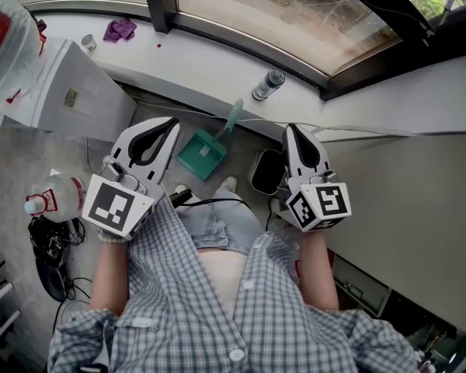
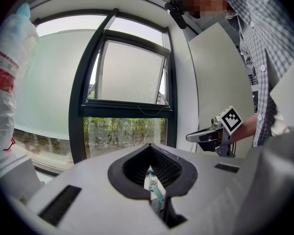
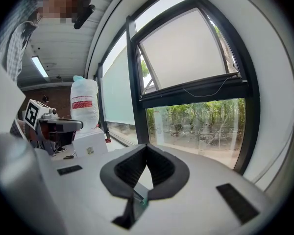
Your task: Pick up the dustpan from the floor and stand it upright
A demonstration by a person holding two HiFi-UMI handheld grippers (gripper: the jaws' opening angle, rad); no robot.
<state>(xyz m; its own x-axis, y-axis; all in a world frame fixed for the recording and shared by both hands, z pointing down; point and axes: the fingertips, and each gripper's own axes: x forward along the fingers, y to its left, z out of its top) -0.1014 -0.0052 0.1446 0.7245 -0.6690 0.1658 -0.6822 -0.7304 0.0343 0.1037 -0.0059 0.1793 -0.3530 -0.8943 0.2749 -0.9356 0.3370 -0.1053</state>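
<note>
While I hold both level, my left gripper [image 1: 173, 123] and right gripper [image 1: 291, 128] each have their jaws closed together on nothing. One teal dustpan [image 1: 202, 154] sits on the floor [image 1: 19, 158] between the two in the head view, apart from both. Its handle points toward the window ledge [image 1: 210, 57], where one bottle [image 1: 268, 84] stands.

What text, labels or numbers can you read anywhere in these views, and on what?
No text is legible in any view.
Red band on the white plastic bag: print too blurred to read.
Small sticker on the white box: too small to read.
Red label on the plastic bottle on the floor: too small to read.
Left marker cube and right marker cube: black-and-white square patterns only, no letters.
</note>
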